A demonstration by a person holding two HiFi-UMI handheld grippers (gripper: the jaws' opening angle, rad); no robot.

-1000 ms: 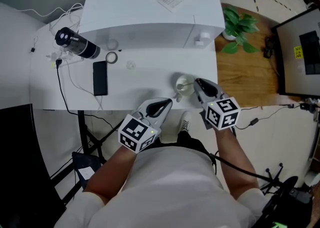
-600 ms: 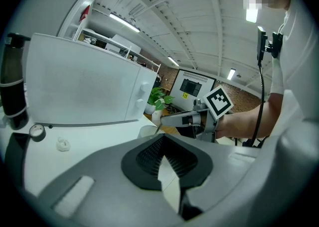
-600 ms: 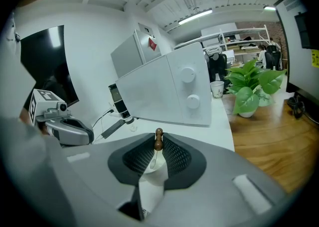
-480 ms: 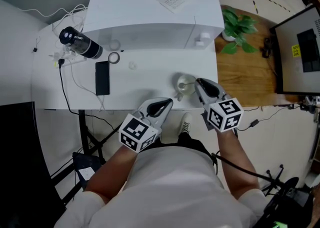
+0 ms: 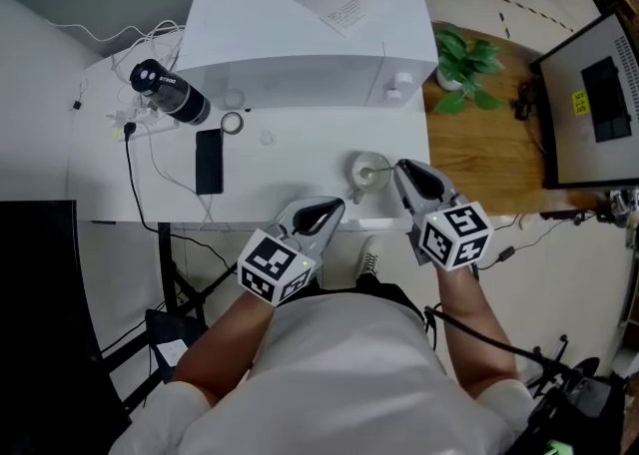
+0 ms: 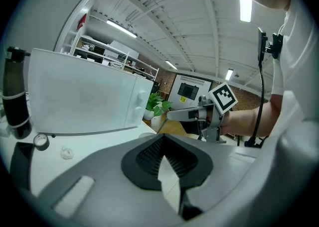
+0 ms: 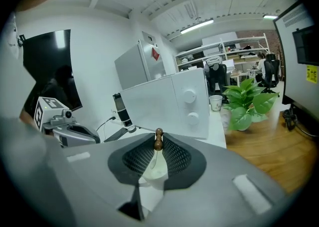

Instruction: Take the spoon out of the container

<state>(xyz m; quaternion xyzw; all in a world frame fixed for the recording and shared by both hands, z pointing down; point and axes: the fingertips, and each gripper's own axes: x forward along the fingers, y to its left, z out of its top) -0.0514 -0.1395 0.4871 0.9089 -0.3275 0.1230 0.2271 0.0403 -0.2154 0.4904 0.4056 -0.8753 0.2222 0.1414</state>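
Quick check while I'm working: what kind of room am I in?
Probably an open office or lab: a microwave on a white table, a potted plant on wood flooring, and office chairs beyond.

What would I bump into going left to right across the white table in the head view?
black bottle → black phone → tape ring → cup with the spoon in it → right gripper

Spoon [image 7: 158, 143] bowl hidden inside container [image 7: 155, 174]
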